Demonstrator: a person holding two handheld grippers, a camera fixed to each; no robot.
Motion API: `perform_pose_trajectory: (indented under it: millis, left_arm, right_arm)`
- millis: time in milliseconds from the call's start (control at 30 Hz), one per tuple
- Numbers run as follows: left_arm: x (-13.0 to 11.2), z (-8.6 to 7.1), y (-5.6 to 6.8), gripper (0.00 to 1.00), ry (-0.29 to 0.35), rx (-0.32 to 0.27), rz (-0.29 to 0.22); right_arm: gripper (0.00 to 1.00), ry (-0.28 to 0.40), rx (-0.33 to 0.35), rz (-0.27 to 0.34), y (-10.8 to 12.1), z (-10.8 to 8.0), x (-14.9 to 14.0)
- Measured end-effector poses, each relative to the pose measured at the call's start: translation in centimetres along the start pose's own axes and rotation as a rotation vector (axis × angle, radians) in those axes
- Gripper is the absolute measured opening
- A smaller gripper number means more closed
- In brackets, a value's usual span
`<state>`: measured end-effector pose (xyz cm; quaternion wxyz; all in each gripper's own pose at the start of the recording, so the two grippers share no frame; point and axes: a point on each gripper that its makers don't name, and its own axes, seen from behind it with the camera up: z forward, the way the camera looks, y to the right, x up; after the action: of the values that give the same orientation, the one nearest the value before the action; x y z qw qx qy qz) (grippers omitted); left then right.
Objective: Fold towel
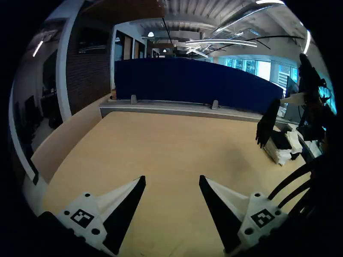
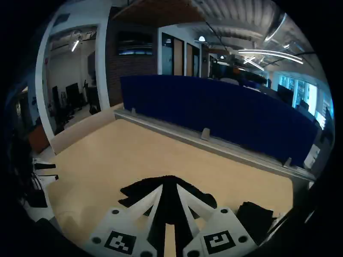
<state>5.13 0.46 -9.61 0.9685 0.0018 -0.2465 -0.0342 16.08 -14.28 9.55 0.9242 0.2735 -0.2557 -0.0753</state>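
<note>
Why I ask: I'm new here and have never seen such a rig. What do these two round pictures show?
There is no robot arm here. A person holds a two-finger gripper in each hand, and a fisheye camera on each one looks forward along its fingers. The left gripper view shows the left gripper, its fingers open and empty, above a light wooden table with a blue partition behind it. The right gripper view shows the right gripper, its fingers closed on a black towel. In the left gripper view, that towel seems to hang from it at the far right, near a pile of white and dark cloths.
</note>
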Motion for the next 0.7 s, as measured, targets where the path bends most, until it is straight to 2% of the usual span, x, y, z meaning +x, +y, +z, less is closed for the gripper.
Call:
perform_pose_trajectory:
  millis: [400,700]
  left_arm:
    - [0.8,1.3,1.0,0.93,0.0,0.005,-0.021]
    - [1.7,1.9,1.6,0.93,0.0,0.02,-0.004]
  right_arm:
    - [0.08,-0.003,-0.077,0.046,9.0,-1.2,1.2]
    - [0.08,-0.009,-0.119,0.042,14.6,-1.5,2.1]
